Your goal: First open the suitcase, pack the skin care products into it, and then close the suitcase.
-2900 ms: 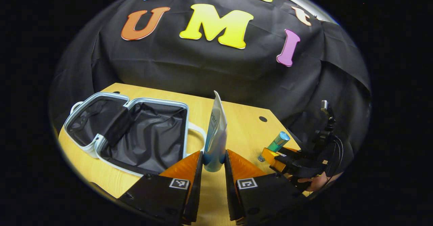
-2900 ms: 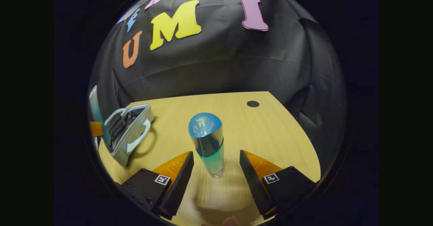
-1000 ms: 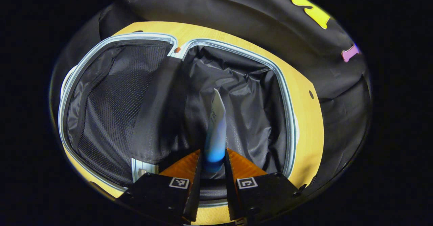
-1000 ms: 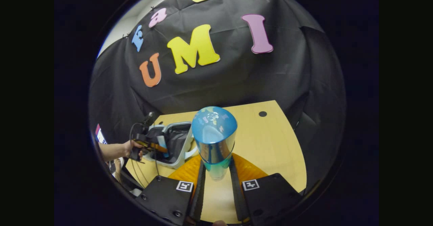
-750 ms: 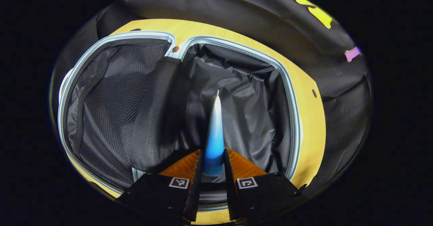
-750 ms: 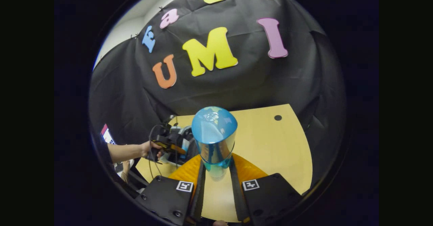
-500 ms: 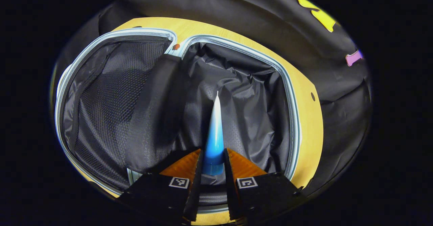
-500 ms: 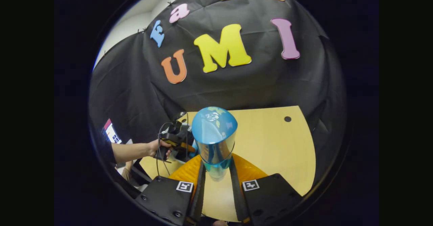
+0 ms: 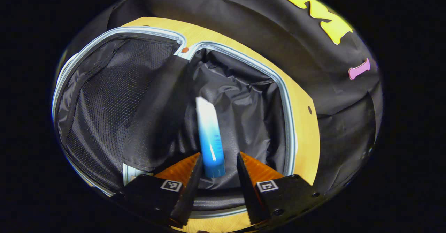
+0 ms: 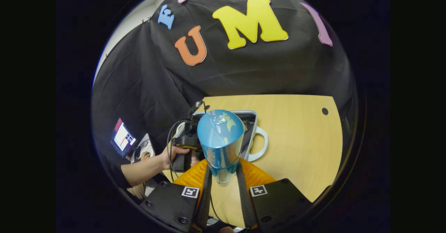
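In the left gripper view, my left gripper [image 9: 216, 165] hung over the open suitcase [image 9: 287, 121] with its fingers spread apart, and the blue-and-white tube [image 9: 209, 135] lay between them on the black lining, free of both. In the right gripper view, my right gripper [image 10: 223, 177] was clamped on the blue-capped bottle [image 10: 220, 142] above the wooden table [image 10: 299, 145]; farther off, a hand [image 10: 172, 154] gripped the left gripper at the suitcase.
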Action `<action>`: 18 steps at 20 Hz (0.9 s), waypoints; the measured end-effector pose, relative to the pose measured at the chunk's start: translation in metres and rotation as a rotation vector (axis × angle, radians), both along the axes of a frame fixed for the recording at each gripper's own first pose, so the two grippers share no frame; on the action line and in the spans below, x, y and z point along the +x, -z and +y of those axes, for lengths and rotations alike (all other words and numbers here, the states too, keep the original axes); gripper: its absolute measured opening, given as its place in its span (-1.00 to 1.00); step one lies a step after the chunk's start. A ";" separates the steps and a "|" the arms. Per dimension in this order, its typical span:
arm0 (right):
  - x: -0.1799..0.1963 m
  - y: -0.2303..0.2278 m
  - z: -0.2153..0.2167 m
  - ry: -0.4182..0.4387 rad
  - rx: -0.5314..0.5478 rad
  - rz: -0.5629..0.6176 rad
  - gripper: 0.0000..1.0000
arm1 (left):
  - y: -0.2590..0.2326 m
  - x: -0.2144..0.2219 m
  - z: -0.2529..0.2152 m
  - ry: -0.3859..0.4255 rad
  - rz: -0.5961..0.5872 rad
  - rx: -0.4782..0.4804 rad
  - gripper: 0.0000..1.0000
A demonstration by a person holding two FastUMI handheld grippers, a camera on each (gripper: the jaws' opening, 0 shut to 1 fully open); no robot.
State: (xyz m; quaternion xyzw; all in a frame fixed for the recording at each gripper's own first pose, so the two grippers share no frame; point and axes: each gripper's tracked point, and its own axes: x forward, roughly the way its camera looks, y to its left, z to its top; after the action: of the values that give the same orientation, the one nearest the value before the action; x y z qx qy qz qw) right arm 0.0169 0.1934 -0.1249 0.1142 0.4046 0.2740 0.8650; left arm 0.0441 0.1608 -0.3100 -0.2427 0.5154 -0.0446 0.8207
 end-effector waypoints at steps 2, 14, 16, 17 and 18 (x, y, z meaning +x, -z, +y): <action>0.011 0.011 0.014 -0.022 -0.015 0.023 -0.29 | -0.009 -0.002 0.003 0.005 -0.033 0.034 0.55; 0.092 0.135 0.095 -0.075 -0.151 0.223 -0.27 | -0.125 -0.120 0.046 -0.135 -0.492 0.102 0.82; 0.097 0.166 0.104 -0.080 -0.186 0.284 -0.28 | -0.134 -0.142 0.038 -0.108 -0.533 0.120 0.82; 0.099 0.178 0.108 -0.076 -0.204 0.313 -0.27 | -0.139 -0.151 0.035 -0.104 -0.546 0.121 0.82; 0.100 0.191 0.109 -0.071 -0.226 0.346 -0.28 | -0.145 -0.160 0.034 -0.107 -0.560 0.119 0.84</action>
State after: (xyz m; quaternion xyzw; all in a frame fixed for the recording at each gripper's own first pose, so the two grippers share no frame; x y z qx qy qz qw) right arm 0.1171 0.3020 -0.3155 0.0476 0.5788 0.2335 0.7798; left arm -0.1156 0.1948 -0.1646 -0.1991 0.2569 -0.0360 0.9450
